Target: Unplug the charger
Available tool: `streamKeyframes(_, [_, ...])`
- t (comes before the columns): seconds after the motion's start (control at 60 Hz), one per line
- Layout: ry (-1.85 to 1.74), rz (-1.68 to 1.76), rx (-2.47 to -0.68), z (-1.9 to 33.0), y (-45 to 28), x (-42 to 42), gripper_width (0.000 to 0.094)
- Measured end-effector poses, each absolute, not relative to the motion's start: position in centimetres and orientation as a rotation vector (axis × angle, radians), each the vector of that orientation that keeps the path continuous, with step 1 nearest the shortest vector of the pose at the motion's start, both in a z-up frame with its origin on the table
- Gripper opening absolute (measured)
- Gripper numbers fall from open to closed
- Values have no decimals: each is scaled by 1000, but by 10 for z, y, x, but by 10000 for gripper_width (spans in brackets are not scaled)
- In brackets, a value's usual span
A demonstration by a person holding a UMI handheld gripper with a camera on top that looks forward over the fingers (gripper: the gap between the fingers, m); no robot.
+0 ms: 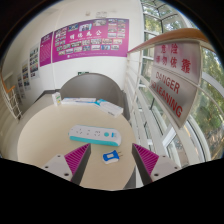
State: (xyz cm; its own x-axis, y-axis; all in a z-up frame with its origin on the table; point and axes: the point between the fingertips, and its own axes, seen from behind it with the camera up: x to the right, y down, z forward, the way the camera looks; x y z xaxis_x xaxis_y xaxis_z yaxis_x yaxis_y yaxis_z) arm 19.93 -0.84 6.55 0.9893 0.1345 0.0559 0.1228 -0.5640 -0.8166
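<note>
A round pale table point(45, 135) stands in a bright hall beside a glass wall carrying a red-lettered "DANGER" sign point(172, 85). Magenta poster boards point(85, 42) line the curved wall beyond it.

I see a white power strip point(92, 132) with blue-green markings, a blue charger point(109, 155), and magenta pads point(78, 158).

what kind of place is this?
Probably a lobby or hallway in a public or campus building: a wall of posters, tall windows with a red danger sign, and a round white table holding a power strip. The gripper is open just short of the strip.
</note>
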Motion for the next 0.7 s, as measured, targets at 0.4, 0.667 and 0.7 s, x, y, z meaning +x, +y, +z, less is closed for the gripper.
streamKeyframes(0.4, [-12,-80,-2245,194,-155,129,857])
streamKeyframes(0.667, [10,-117,-2219,238,-228,98,855])
streamKeyframes(0.7, [10,-125,-2218,240,-233,97,855])
